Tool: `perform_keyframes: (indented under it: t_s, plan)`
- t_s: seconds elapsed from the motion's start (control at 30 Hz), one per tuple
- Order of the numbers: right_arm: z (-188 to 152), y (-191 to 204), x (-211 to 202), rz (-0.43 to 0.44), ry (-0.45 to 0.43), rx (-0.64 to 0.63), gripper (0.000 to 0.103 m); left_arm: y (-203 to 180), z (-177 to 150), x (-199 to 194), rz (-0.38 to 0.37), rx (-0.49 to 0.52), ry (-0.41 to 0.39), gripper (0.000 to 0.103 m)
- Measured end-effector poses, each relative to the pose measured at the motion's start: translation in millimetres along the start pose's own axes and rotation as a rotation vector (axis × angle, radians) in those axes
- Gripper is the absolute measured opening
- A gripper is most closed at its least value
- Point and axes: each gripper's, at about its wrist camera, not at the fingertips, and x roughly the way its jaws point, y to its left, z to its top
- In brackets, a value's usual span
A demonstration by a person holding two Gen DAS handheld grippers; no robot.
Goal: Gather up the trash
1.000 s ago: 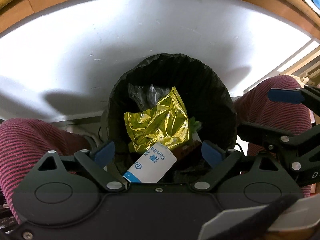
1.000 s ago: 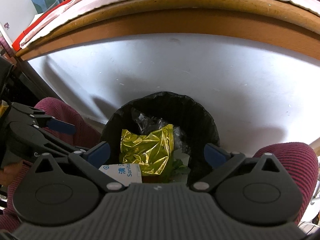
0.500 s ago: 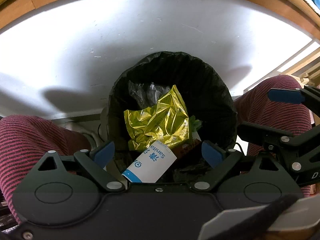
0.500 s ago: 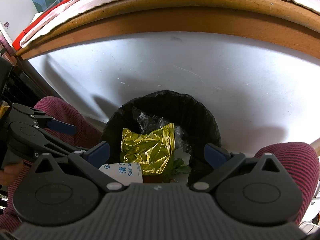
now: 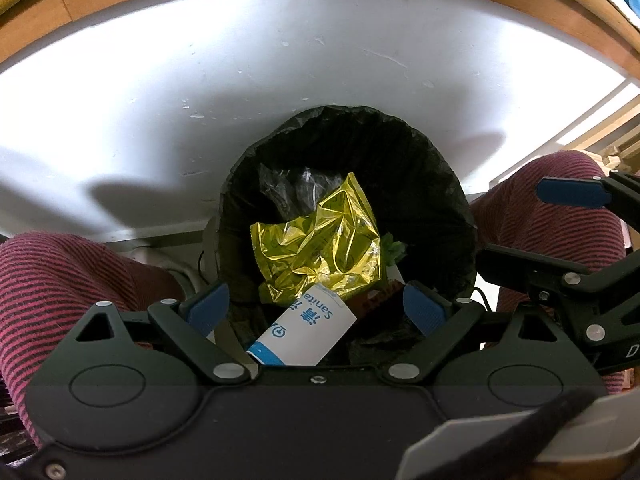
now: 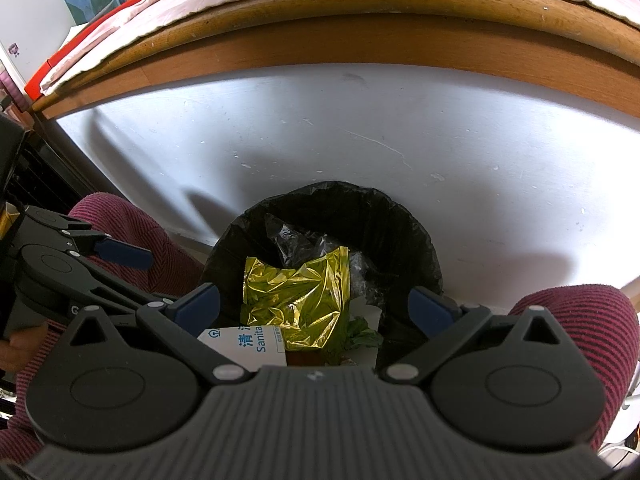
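**Hovering over the lined bin, both grippers empty**

Looking down between the person's knees, both wrist views show a bin lined with a black trash bag point(image 5: 448, 200), set against a white panel point(image 5: 200, 92) beneath a wooden desk edge point(image 6: 360, 40). Inside lie a crumpled gold foil wrapper point(image 5: 320, 240), a white-and-blue wipes packet point(image 5: 304, 332), clear plastic film point(image 5: 288, 184) and some green scraps point(image 6: 360, 334). The left gripper point(image 5: 318, 306) and right gripper point(image 6: 314, 300) both stand spread wide, grasping nothing. If the step in hand is gathering the bag, each gripper would do best to pinch the folded liner rim on opposite sides, avoiding the slippery foil, and lift evenly so nothing spills.
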Motion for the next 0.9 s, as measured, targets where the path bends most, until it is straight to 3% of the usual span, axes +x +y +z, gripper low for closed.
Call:
perform_keyframes:
  t_s: [0.9]
  plan:
    - [-1.6, 1.3, 0.2, 0.003, 0.000, 0.003, 0.103, -1.2, -0.2, -0.7, -0.009, -0.009, -0.001, 0.093]
